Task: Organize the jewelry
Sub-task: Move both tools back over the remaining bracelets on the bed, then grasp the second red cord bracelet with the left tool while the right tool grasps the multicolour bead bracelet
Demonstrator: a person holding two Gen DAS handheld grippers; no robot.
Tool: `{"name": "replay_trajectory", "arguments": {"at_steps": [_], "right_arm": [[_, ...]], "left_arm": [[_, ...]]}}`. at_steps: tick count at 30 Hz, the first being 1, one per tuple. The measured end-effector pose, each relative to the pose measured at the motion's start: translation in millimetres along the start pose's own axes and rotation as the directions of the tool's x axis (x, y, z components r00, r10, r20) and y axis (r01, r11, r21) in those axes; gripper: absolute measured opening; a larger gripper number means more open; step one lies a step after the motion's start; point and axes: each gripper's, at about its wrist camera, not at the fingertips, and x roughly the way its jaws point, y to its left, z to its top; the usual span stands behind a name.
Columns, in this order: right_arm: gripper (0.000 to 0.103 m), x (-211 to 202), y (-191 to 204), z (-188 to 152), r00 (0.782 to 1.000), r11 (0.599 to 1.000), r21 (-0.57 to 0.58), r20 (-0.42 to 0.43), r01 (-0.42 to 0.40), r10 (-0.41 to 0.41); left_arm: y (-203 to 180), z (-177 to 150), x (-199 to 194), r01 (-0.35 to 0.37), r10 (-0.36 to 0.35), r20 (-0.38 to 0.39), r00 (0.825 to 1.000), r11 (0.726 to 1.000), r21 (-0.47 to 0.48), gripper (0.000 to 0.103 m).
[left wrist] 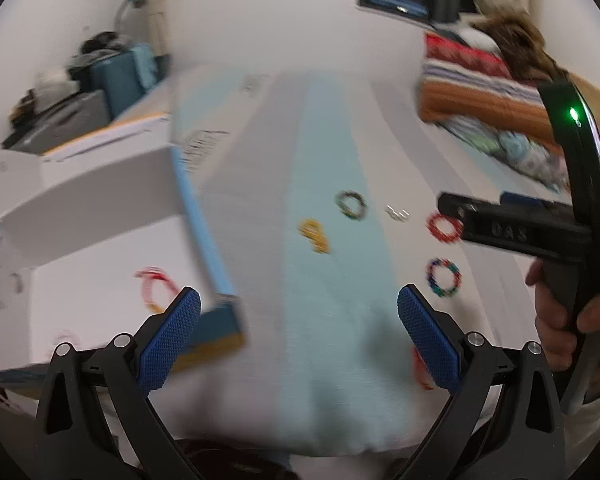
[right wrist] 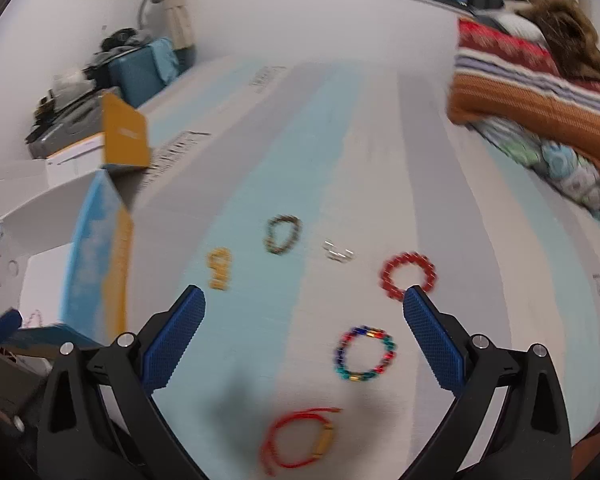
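- Striped bed cover [right wrist: 320, 128], pale blue and grey bands, carries the loose jewelry; folded blankets [right wrist: 532, 92] lie at the far right, and both views are motion-blurred.
- Left tool [left wrist: 299, 312]: jaws spread wide, nothing between them. It hangs over the near corner of an open white box [left wrist: 100, 184] with blue and yellow sides, at the bed's left.
- Inside the box, a red cord bracelet [left wrist: 156, 286] lies just beyond the left tool's left fingertip.
- Right tool [right wrist: 304, 308]: jaws spread wide and empty, above the bed cover. In the left view a hand [left wrist: 568, 316] grips its handle.
- Multicoloured bead bracelet [right wrist: 365, 354] lies between the right tool's fingers, nearer the right one, apart from both.
- Red bead bracelet [right wrist: 408, 275] lies just beyond the right fingertip, which overlaps its near edge in the picture.
- Red cord bracelet with a gold piece [right wrist: 298, 440] lies nearest the camera, below the jaws.
- Farther off: a dark bead bracelet [right wrist: 284, 235], a yellow piece [right wrist: 219, 268], small silver items [right wrist: 338, 254].
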Motion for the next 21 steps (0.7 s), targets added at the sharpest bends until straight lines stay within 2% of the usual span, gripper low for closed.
{"name": "replay_trajectory", "arguments": {"at_steps": [3,10,13,16,21], "right_arm": [[0.095,17.0,-26.5,-11.3,0.999,0.999,0.012,-0.020,0.039,-0.039],[0.095,62.2,-71.1,-33.2,0.993,0.996,0.078,-0.111,0.043,-0.035],[0.095,78.6,-78.6,-40.3,0.990,0.995,0.096,-0.144,0.009,0.005],[0.095,92.7,-80.0,-45.0,0.985,0.997,0.073,-0.172,0.017,-0.005],[0.095,107.4,-81.2,-48.2,0.978,0.998,0.064,-0.208,-0.012,0.025]], "left_arm": [[-25.6,-3.3,26.1,0.037,-0.036,-0.036,0.999,0.999,0.039,0.097],[-73.9,-24.7,82.3,0.076,-0.064,-0.114,0.991,0.991,0.107,0.097],[-87.0,-31.4,97.6,0.113,-0.094,-0.130,0.987,0.983,0.144,0.097],[-96.0,-38.6,108.5,0.114,-0.092,-0.144,0.985,0.981,0.158,0.097],[-105.7,-50.9,124.0,0.151,-0.118,-0.193,0.974,0.975,0.164,0.097]]}}
